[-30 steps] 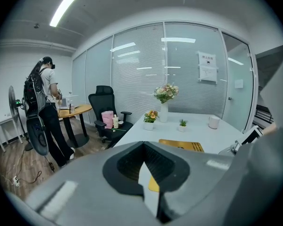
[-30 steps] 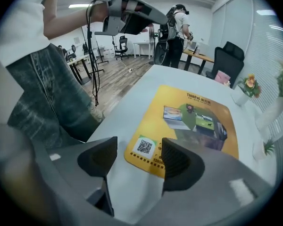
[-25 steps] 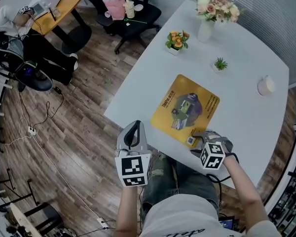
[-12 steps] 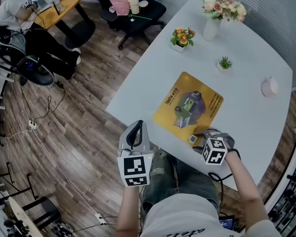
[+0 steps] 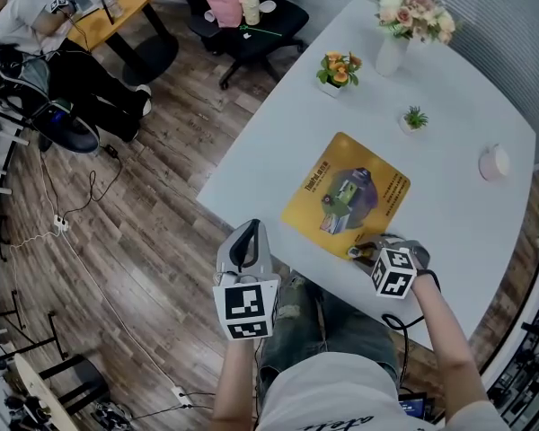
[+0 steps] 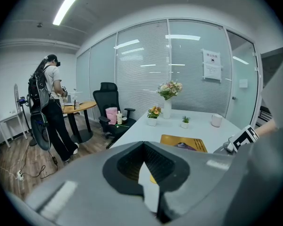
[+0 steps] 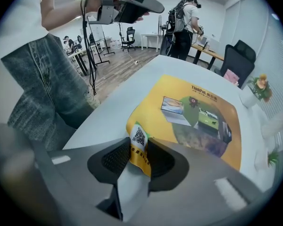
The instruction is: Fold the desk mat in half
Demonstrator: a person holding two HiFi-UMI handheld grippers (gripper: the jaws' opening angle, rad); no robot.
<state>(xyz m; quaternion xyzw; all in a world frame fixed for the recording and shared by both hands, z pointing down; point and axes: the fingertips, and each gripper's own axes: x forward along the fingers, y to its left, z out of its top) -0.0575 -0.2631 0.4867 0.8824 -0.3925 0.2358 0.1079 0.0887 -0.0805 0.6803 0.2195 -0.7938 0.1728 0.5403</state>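
The yellow desk mat (image 5: 349,195) with a printed picture lies flat on the white table (image 5: 269,151), near its front edge. My right gripper (image 5: 366,249) is shut on the mat's near corner, the one with the QR code (image 7: 138,136), and that corner curls up between the jaws. The rest of the desk mat (image 7: 198,117) stretches away from the gripper. My left gripper (image 5: 242,247) is shut and holds nothing; it hangs off the table's front left edge, above the wooden floor. The mat (image 6: 183,143) shows far ahead in the left gripper view.
Two small potted plants (image 5: 337,70) (image 5: 414,118), a vase of flowers (image 5: 404,16) and a white cup (image 5: 494,162) stand on the far part of the table. A black office chair (image 5: 242,16) and a person at an orange desk (image 5: 112,7) are to the left.
The right gripper has closed in on the mat's near corner and now pinches it, lifting it slightly. The left gripper has hardly moved.
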